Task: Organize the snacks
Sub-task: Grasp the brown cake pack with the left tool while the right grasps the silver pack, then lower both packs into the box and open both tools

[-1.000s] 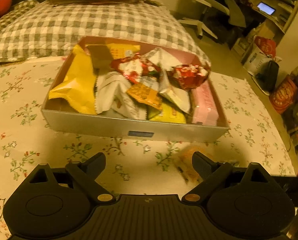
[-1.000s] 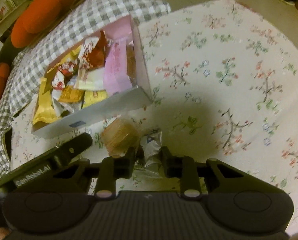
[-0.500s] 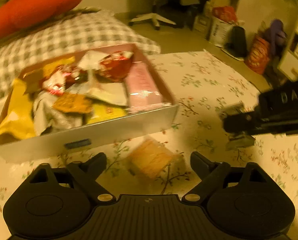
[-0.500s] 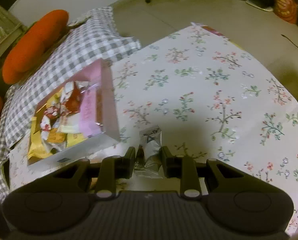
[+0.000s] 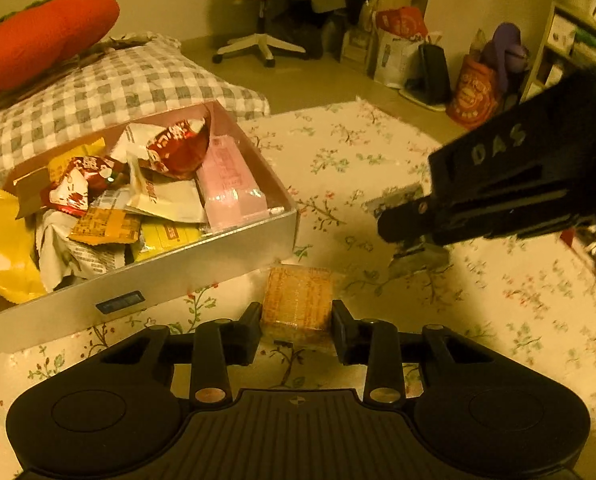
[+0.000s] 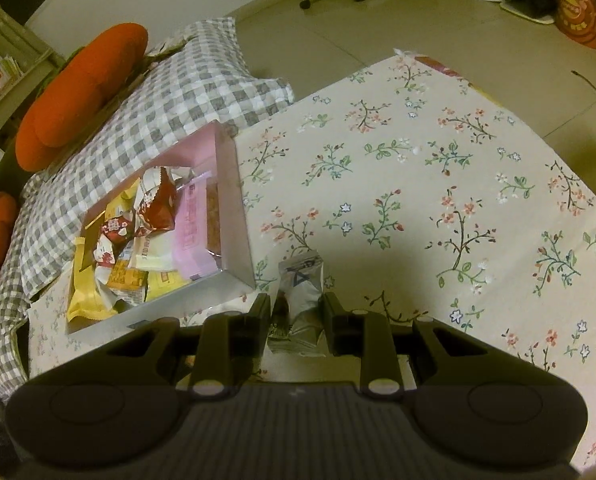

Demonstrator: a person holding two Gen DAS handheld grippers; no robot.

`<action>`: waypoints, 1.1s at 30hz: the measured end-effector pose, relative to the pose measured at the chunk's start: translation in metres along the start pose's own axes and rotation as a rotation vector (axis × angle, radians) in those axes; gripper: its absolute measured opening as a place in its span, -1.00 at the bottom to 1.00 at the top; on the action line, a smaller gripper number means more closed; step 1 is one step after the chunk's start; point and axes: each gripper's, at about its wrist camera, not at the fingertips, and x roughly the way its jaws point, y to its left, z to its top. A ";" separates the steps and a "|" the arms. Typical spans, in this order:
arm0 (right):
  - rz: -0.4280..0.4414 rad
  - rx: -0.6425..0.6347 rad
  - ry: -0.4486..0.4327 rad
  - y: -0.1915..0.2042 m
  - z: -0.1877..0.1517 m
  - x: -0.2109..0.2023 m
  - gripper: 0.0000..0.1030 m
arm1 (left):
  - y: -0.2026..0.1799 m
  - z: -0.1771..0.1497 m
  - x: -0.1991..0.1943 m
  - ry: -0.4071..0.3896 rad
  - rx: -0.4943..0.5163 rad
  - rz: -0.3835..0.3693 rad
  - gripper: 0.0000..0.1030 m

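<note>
Now the left tongs (image 5: 296, 328) clamp an orange cracker pack (image 5: 298, 304) beside the snack box (image 5: 202, 258), while the right tongs (image 6: 296, 312) grip a silver packet (image 6: 302, 292).

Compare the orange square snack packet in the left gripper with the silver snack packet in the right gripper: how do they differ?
The orange square snack packet is flat, squarish and see-through; the silver snack packet is narrower, opaque and crinkled foil. The orange one fills the gap between the left gripper's fingers and lies close to the silver-walled snack box; the silver one sits between the right gripper's fingers, farther out over the floral cloth. Both are gripped and still outside the box.
</note>
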 end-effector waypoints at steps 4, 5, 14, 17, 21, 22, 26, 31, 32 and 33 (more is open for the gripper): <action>0.006 0.000 -0.008 0.001 0.000 -0.001 -0.52 | 0.007 0.004 -0.014 -0.024 -0.047 -0.015 -0.35; 0.006 0.001 -0.009 0.001 0.000 -0.001 -0.52 | 0.009 0.005 -0.015 -0.028 -0.062 -0.016 -0.35; 0.000 0.022 -0.019 -0.002 0.002 0.000 -0.52 | 0.052 0.015 -0.035 -0.070 -0.232 0.048 -0.36; -0.001 0.018 -0.015 0.000 0.001 0.001 -0.52 | 0.065 0.015 -0.040 -0.079 -0.281 0.061 -0.35; 0.007 0.006 -0.014 0.004 0.000 0.002 -0.52 | 0.081 0.014 -0.045 -0.088 -0.333 0.084 -0.35; 0.008 0.002 -0.014 0.005 0.000 0.003 -0.52 | 0.086 0.014 -0.047 -0.089 -0.349 0.089 -0.35; 0.024 -0.018 -0.018 0.010 0.001 0.005 -0.52 | 0.103 0.014 -0.054 -0.113 -0.406 0.104 -0.35; 0.055 -0.063 -0.030 0.022 0.002 0.005 -0.52 | 0.126 0.015 -0.061 -0.145 -0.477 0.112 -0.35; 0.064 -0.072 -0.031 0.025 0.002 0.005 -0.52 | 0.129 0.014 -0.062 -0.148 -0.486 0.117 -0.35; 0.070 -0.079 -0.032 0.027 0.002 0.006 -0.52 | 0.133 0.013 -0.063 -0.151 -0.494 0.121 -0.35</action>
